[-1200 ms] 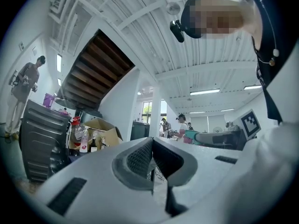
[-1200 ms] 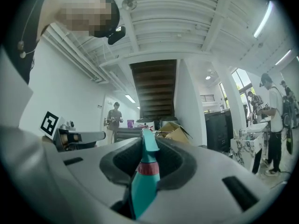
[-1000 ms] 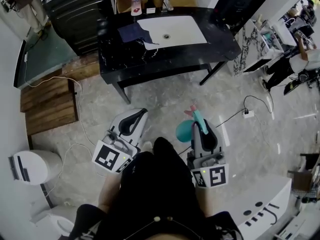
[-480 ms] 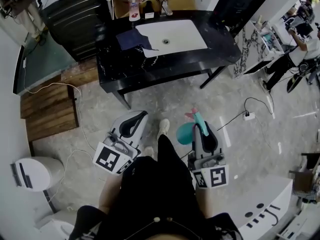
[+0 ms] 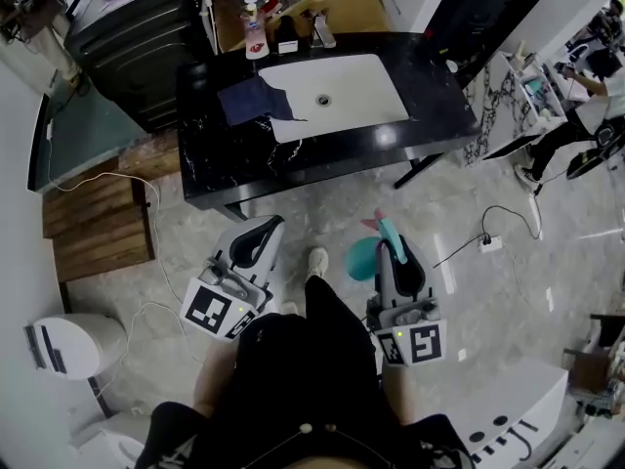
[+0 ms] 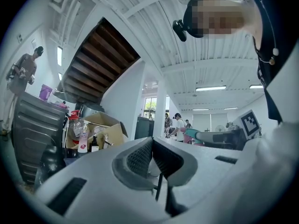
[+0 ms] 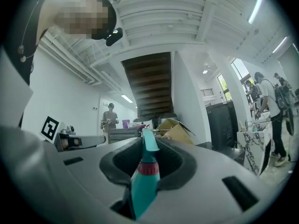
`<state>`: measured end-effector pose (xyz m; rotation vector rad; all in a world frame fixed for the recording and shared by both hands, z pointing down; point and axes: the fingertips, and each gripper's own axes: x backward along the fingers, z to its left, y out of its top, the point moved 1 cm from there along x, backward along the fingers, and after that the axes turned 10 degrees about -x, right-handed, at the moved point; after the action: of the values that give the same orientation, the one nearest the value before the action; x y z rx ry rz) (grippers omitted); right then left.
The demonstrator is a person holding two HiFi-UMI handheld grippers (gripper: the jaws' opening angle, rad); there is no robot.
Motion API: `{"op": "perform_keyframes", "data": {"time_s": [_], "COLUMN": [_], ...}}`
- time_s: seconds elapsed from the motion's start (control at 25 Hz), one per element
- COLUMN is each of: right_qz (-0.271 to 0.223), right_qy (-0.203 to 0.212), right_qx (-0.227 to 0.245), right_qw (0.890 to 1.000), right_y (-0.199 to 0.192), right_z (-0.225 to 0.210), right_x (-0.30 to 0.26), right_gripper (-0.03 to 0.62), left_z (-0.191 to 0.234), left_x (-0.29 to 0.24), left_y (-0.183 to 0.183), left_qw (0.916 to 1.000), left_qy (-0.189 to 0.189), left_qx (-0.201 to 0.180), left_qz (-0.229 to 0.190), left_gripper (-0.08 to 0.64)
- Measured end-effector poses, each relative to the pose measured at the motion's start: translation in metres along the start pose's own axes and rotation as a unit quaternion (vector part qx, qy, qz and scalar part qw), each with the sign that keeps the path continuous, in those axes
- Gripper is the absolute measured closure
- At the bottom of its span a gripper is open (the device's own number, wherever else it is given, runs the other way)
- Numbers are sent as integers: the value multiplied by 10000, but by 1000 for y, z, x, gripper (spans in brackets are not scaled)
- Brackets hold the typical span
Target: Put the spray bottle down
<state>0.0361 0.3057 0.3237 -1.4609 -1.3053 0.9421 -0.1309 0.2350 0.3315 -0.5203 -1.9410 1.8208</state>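
Observation:
A teal spray bottle (image 5: pixel 371 252) with a pink trigger sits in my right gripper (image 5: pixel 395 254), whose jaws are shut on its neck. In the right gripper view the bottle (image 7: pixel 145 176) stands upright between the pads, red collar showing. My left gripper (image 5: pixel 256 242) is held beside it at the left, jaws shut with nothing between them; in the left gripper view the ribbed pads (image 6: pixel 150 157) meet. Both grippers are carried level over the floor, short of the black counter (image 5: pixel 244 154) with its white sink (image 5: pixel 342 81).
A dark blue cloth (image 5: pixel 249 99) lies on the counter left of the sink. Bottles (image 5: pixel 253 27) and a cardboard box (image 5: pixel 342 8) stand behind it. Wooden boards (image 5: pixel 93 213) lie on the floor at left, a white bin (image 5: pixel 73 345) lower left, a power strip (image 5: pixel 491 244) at right.
The counter and sink have come nearer and lower in the head view as the person walks toward them. Both grippers keep their places before the body, the bottle still held.

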Motion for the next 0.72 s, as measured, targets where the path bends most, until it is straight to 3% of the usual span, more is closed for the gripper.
{"op": "perform_keyframes", "data": {"time_s": [0.44,0.72], "right_qz": [94,247], "right_qy": [316,523], "right_qx": [-40,31], "right_qw": [9994,9983], "right_y": [16,16], "right_z": [-77,-106], "right_x": [-82,-118], "right_gripper": [502,502], "left_z": [38,52], "left_x": [-100,-128], "left_y": [-11,-20], "left_qw": [9997,9986], "left_qy": [217,446], "left_qx": [47,75], "left_qz": [115,276], "left_gripper": [554,554]}}
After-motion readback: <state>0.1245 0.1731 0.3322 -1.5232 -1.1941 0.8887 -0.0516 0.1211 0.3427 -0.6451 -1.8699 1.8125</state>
